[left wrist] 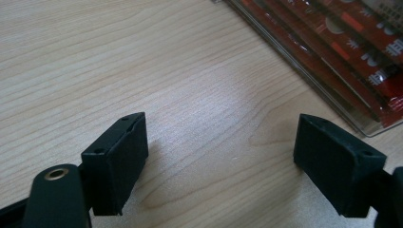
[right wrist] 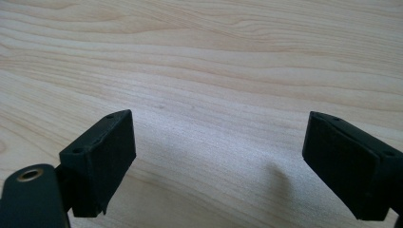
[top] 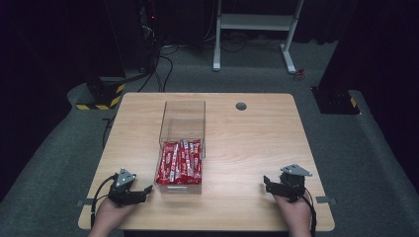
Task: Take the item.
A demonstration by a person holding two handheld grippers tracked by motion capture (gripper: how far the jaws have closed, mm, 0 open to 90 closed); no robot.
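Note:
A clear plastic box [top: 182, 118] stands on the wooden table [top: 247, 138], its near half packed with several red snack packets [top: 180, 161]. My left gripper [top: 143, 192] rests near the front left edge, just left of the box, and is open with bare wood between its jaws. In the left gripper view the gripper [left wrist: 221, 147] faces the box's corner and the red packets [left wrist: 361, 52] at the upper right. My right gripper [top: 267, 182] sits near the front right edge, open and holding nothing. The right gripper view has the gripper [right wrist: 218, 147] over plain wood.
A round cable hole [top: 241, 106] is in the table's far side. Beyond the table stand a white desk frame [top: 257, 24], cables on the grey floor and a yellow-black striped base [top: 101, 101]. Dark curtains flank both sides.

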